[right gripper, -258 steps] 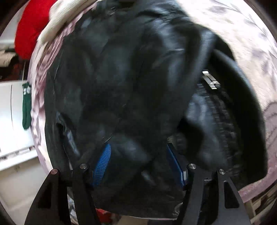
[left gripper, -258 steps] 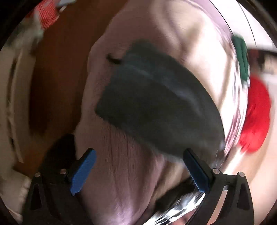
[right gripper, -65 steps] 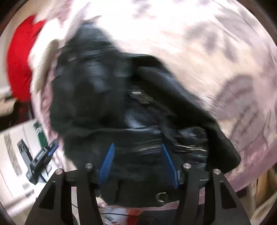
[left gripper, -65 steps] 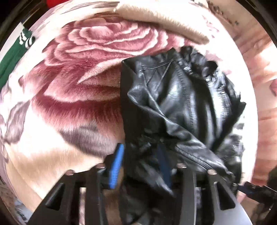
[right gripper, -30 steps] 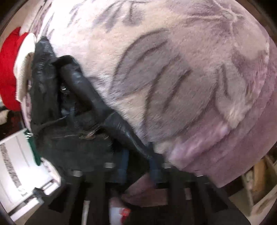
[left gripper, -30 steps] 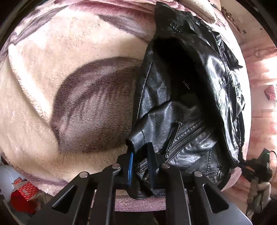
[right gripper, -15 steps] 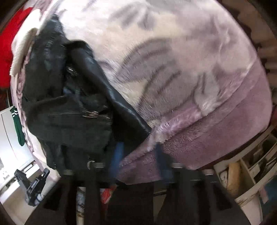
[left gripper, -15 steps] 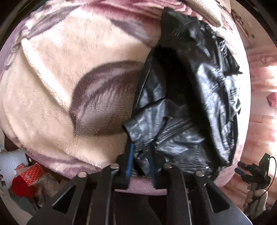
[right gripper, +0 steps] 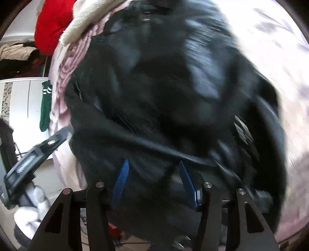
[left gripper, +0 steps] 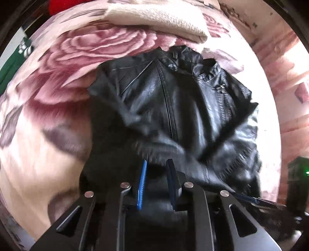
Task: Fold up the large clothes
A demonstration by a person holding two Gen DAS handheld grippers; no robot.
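Observation:
A black leather jacket (left gripper: 173, 100) lies crumpled on a plush blanket with a rose pattern (left gripper: 81, 58), its collar at the far end and its zip to the right. My left gripper (left gripper: 156, 163) hovers over the near hem. Its blue pads (left gripper: 142, 185) stand a narrow gap apart, shut on a fold of the leather, which is raised and blurred. In the right wrist view the jacket (right gripper: 164, 77) fills the frame, smeared by motion. My right gripper (right gripper: 154, 163) hangs over its near part with the pads (right gripper: 120, 181) well apart, pressing on nothing.
A folded cream blanket (left gripper: 154, 17) lies beyond the collar. Off the bed's edge a red garment (right gripper: 52, 25) is piled, and a green sock (right gripper: 45, 108) hangs on a white cupboard. The left gripper's body (right gripper: 36, 154) shows at the left. A pink wall (left gripper: 285, 63) borders the bed.
The right gripper opened, let go of the jacket's edge and swung from the bed's edge to over the jacket. The left gripper carried its held fold inward, toward the collar.

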